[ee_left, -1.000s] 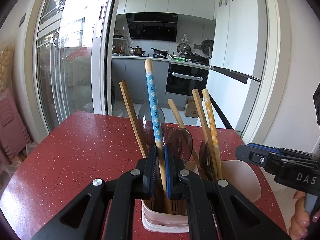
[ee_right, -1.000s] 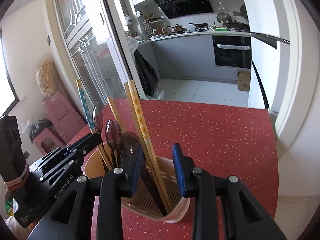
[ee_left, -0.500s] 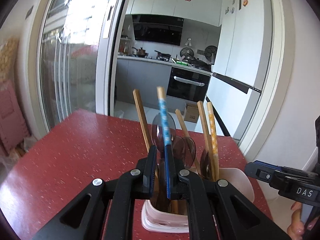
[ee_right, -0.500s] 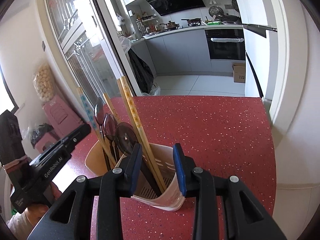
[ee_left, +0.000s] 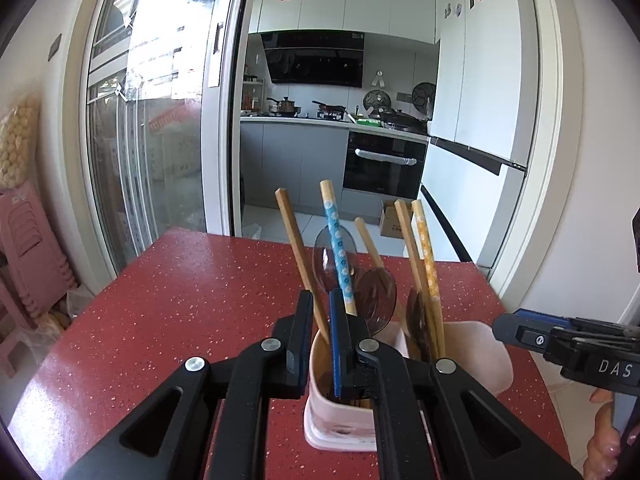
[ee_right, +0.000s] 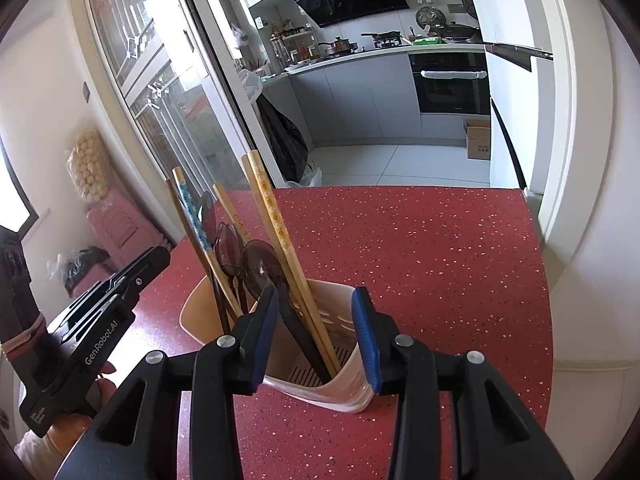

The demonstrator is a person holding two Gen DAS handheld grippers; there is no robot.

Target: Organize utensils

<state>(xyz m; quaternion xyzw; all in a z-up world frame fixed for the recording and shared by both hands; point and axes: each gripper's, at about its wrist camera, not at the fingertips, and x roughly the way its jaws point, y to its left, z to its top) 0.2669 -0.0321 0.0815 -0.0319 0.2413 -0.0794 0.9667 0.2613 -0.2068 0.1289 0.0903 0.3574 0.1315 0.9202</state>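
A pink utensil holder stands on the red table. It holds wooden chopsticks, a blue-flowered chopstick, an orange-patterned pair and dark translucent spoons. My left gripper is open just above the holder's near rim; the blue chopstick stands beyond its right finger, apart from it. My right gripper is open and empty, its fingers on either side of the holder's near end.
The table's far edge faces a kitchen doorway with a sliding glass door on the left and a white fridge on the right. Pink stools stand left of the table.
My left gripper let go of the blue-flowered chopstick, which dropped lower into the holder, and its jaws opened a little. My right gripper backed off slightly and stayed open.
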